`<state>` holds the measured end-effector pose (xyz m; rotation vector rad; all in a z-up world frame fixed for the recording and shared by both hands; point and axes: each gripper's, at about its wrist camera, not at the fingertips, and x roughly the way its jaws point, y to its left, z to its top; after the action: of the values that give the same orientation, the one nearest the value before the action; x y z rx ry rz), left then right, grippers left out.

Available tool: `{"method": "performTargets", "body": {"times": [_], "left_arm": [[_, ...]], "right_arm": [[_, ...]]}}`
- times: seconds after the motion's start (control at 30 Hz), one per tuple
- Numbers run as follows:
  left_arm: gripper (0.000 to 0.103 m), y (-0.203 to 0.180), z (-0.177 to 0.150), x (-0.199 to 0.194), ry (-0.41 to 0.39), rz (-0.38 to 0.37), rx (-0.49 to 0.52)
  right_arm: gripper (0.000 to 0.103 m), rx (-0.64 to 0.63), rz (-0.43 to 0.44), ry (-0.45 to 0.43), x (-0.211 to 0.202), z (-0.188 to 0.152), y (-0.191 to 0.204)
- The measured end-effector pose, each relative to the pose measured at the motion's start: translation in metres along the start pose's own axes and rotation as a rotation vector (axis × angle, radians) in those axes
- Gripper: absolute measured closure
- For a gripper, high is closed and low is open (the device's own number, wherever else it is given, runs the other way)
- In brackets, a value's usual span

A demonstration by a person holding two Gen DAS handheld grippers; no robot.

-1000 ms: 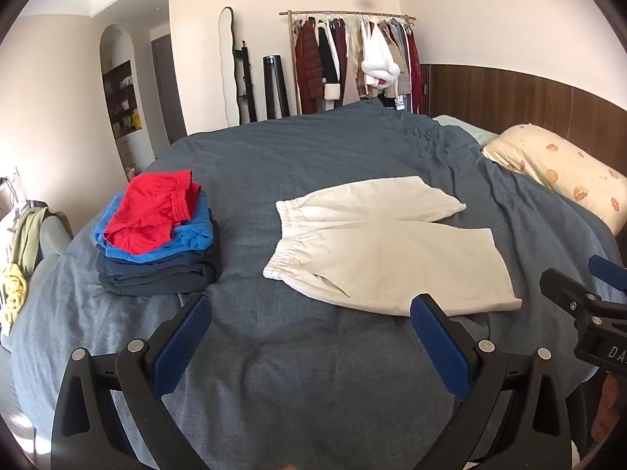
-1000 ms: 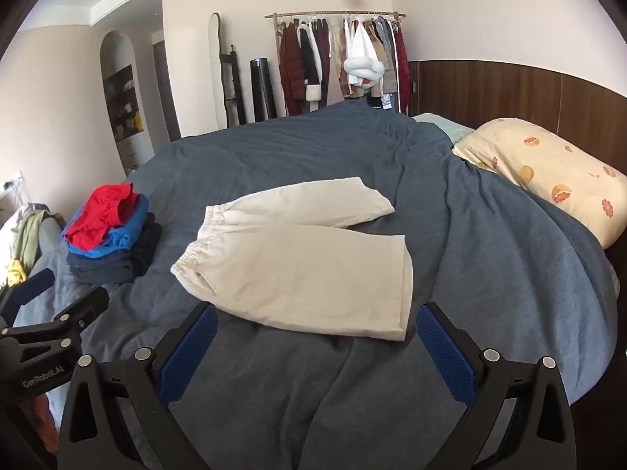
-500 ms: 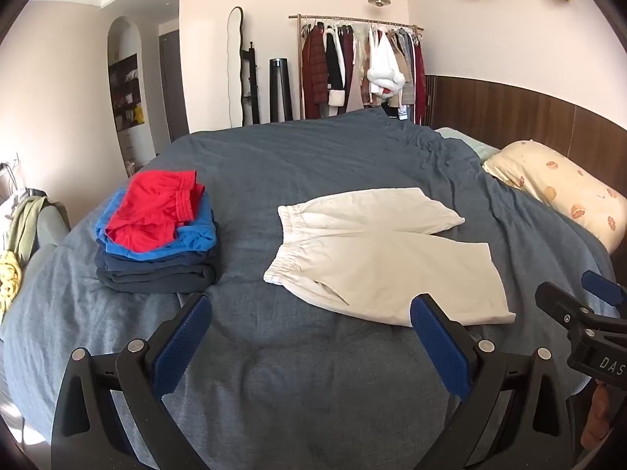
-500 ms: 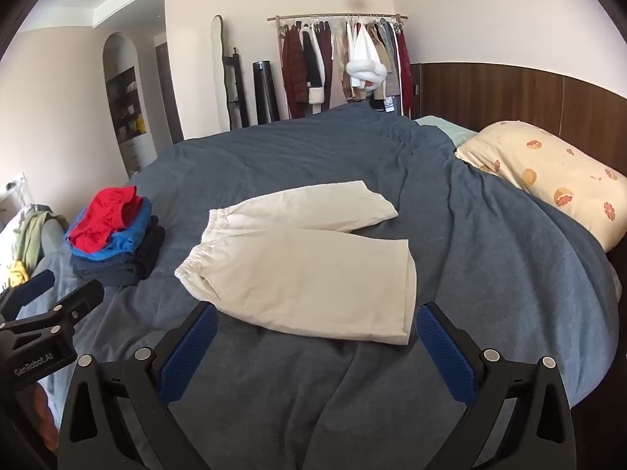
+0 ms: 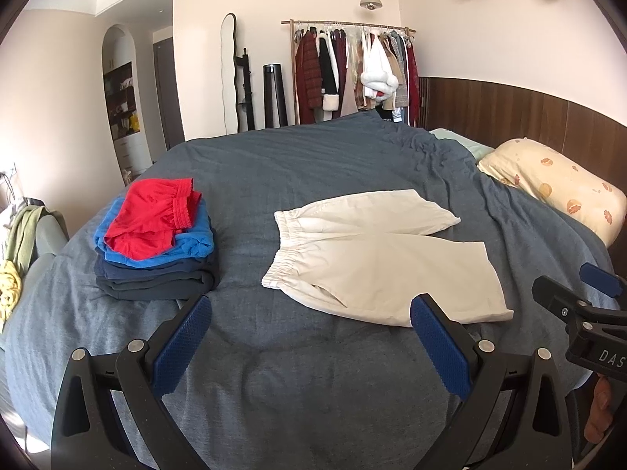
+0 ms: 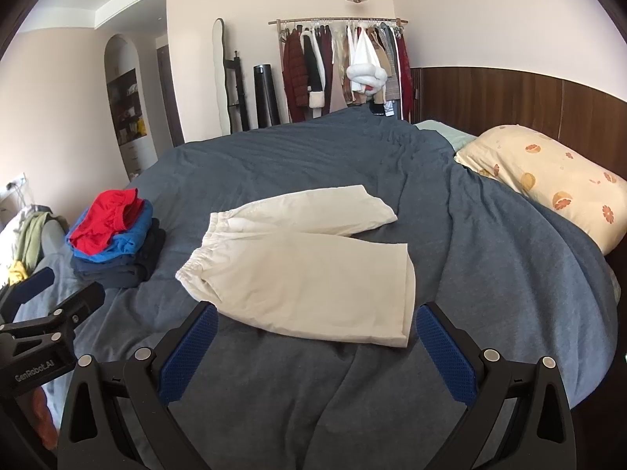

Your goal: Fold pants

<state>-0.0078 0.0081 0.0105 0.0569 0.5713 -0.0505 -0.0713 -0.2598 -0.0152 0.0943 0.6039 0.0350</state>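
Note:
A pair of cream shorts lies flat on the blue-grey bed cover, waistband to the left, legs to the right. It also shows in the right wrist view. My left gripper is open and empty, held above the cover just in front of the shorts. My right gripper is open and empty, near the shorts' front hem. Each gripper shows at the edge of the other's view: the right one and the left one.
A stack of folded clothes with red shorts on top sits left of the shorts. A patterned pillow lies at the right by the wooden headboard. A clothes rack stands behind the bed. A chair with clothes is at the left.
Both grippers have drawn back and risen slightly, so the shorts sit a little lower and farther in view. Nothing on the bed has moved.

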Motion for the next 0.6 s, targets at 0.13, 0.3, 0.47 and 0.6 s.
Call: {"method": "performTargets", "body": {"times": [0.13, 0.3, 0.47, 0.6], "left_arm": [[0.0, 0.0001, 0.0009, -0.001, -0.004, 0.011, 0.0], [0.0, 0.0003, 0.0042, -0.0044, -0.025, 0.017, 0.0], [0.0, 0.0011, 0.0049, -0.0058, -0.036, 0.018, 0.0], [0.0, 0.0021, 0.0053, -0.007, -0.043, 0.018, -0.005]], "right_arm": [[0.001, 0.001, 0.001, -0.001, -0.0009, -0.0006, -0.0005], [0.001, -0.001, 0.002, -0.001, -0.0003, -0.0005, 0.0005], [0.001, -0.003, -0.002, -0.001, -0.0004, -0.0003, 0.0012], [0.001, -0.001, -0.004, -0.001, -0.0015, 0.0005, -0.0003]]}}
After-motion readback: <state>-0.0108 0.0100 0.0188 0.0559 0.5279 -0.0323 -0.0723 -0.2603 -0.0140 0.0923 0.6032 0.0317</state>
